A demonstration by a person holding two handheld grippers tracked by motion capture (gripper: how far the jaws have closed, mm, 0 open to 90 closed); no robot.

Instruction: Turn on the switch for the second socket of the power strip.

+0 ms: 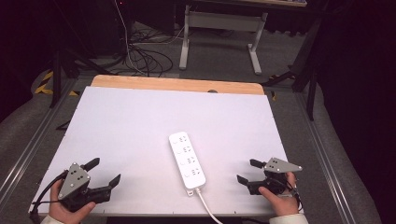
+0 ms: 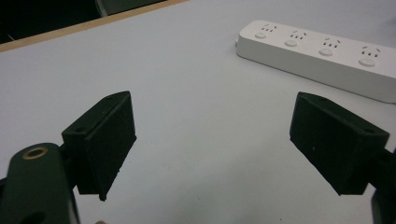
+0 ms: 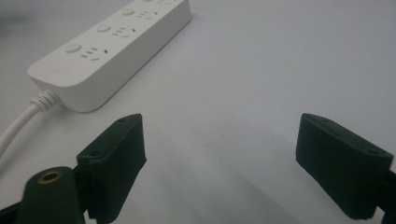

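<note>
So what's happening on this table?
A person holds a gripper in each hand at the near edge of a white table. The left gripper and right gripper are both open and hold nothing. A white power strip lies between them, untouched, its cord running off the near edge.

White power strip (image 1: pixel 187 159) on white table (image 1: pixel 130 121) with tan wood edge.

power strip (image 1: pixel 187 159) mid-table (image 1: pixel 140 121) | left hand-held gripper (image 1: pixel 105 171) left | right hand-held gripper (image 1: pixel 247 171) right
</note>
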